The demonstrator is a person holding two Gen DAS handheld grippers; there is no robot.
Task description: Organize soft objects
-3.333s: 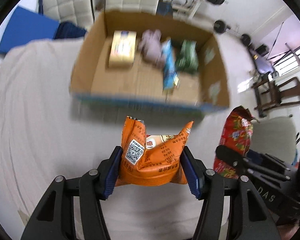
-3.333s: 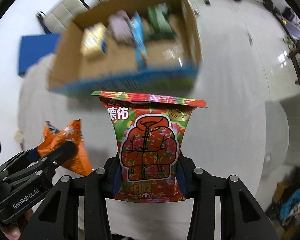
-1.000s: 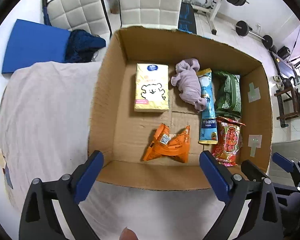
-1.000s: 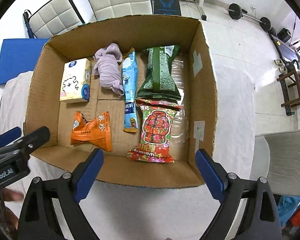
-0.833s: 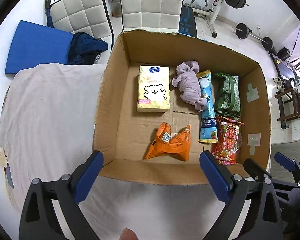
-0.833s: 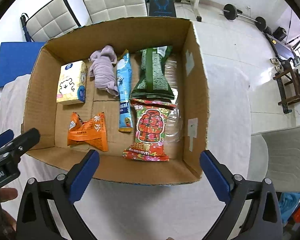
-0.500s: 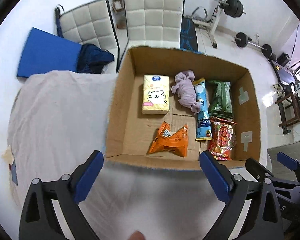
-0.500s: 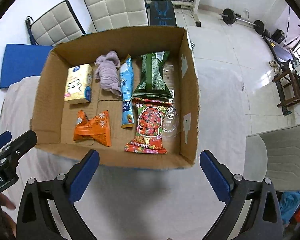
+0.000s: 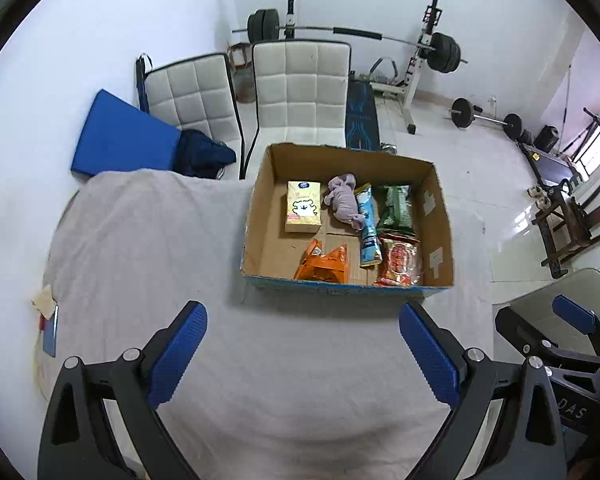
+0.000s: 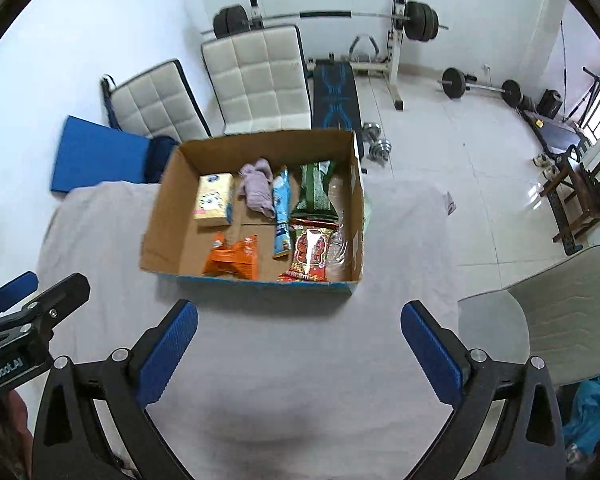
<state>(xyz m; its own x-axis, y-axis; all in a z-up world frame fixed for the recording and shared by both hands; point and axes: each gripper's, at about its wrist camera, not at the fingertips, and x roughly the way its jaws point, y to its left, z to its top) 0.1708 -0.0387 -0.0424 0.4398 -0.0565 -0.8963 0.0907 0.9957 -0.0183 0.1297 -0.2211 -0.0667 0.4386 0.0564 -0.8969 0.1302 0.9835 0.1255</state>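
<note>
An open cardboard box (image 9: 256, 208) (image 10: 162, 216) stands on the white-clothed table. Inside lie an orange snack bag (image 9: 324, 266) (image 10: 233, 260), a red flowered snack bag (image 9: 399, 259) (image 10: 310, 254), a blue packet (image 9: 368, 224) (image 10: 281, 208), a green bag (image 9: 396, 206) (image 10: 315, 188), a purple soft toy (image 9: 343, 200) (image 10: 256, 186) and a yellow tissue pack (image 9: 303, 212) (image 10: 214, 199). My left gripper (image 9: 304, 354) is open and empty, well back from the box's near wall. My right gripper (image 10: 298, 354) is open and empty too, also back from the box.
The white cloth table (image 9: 148, 264) stretches left of the box. Two white padded chairs (image 9: 300, 92) stand behind it, with a blue mat (image 9: 120, 140) and weight equipment (image 9: 440, 52). A grey chair (image 10: 548, 312) is at the right. The left gripper shows in the right wrist view (image 10: 32, 308).
Both grippers let go of the orange and red bags, which now lie in the box. Both have since pulled back and up from the box, open.
</note>
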